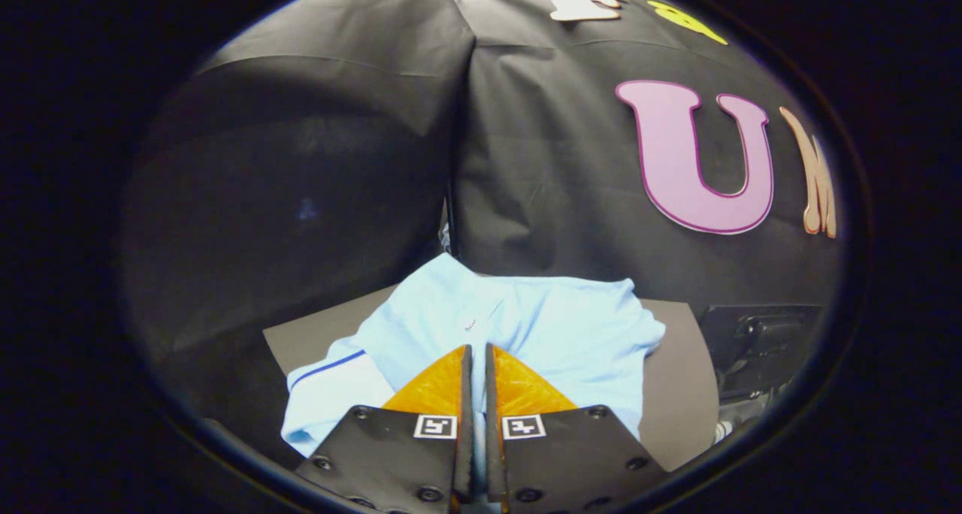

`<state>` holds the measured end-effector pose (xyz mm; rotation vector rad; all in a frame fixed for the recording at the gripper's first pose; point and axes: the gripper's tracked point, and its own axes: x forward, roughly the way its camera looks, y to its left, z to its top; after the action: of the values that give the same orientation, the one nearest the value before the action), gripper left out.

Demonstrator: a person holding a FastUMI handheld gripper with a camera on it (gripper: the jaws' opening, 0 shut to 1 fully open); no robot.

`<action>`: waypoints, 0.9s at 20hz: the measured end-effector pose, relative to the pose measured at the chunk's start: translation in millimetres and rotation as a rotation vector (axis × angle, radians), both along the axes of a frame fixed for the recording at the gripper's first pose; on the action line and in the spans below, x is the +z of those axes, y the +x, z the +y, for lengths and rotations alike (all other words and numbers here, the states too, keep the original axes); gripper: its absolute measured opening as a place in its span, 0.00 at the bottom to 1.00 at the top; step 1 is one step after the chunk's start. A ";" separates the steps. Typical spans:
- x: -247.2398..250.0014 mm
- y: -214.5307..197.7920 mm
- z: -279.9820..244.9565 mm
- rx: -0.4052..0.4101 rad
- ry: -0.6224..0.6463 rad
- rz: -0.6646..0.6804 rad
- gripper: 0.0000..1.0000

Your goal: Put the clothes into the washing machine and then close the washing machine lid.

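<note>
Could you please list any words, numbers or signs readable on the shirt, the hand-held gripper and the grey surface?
On the light blue shirt: none; it is plain apart from a dark stripe on the sleeve.
On the hand-held gripper, shut on a fold of the shirt: no words, only two square coded markers, one on each finger.
On the grey surface: none.

The gripper point(478, 349) points forward and slightly downward, its two fingers point(440, 386) lying side by side and nearly parallel. Only a thin slit separates them along their whole length, so the jaws stand almost fully closed. Pale blue fabric shows in that slit, but whether both fingers press on it cannot be told. Each finger carries a small square marker near its base.
</note>
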<state>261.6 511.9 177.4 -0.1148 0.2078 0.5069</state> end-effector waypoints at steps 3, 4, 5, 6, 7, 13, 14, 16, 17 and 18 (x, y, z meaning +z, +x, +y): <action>18.4 4.2 -22.9 -0.037 -0.001 -0.049 0.08; 25.2 4.9 -39.1 -0.059 -0.003 -0.071 0.07; 33.1 7.0 -52.7 -0.080 -0.006 -0.087 0.07; 37.3 6.5 -66.9 -0.102 -0.005 -0.098 0.08; 39.0 6.4 -78.7 -0.119 0.001 -0.095 0.07; 43.5 11.5 -148.0 -0.213 -0.023 -0.102 0.08; 44.7 15.2 -160.1 -0.236 -0.027 -0.107 0.08; 48.5 22.8 -186.8 -0.286 -0.032 -0.115 0.07; 50.9 27.0 -203.6 -0.322 -0.041 -0.124 0.07; 53.9 31.8 -221.0 -0.356 -0.049 -0.134 0.07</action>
<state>293.3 290.9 231.3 -0.1553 0.1060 0.1388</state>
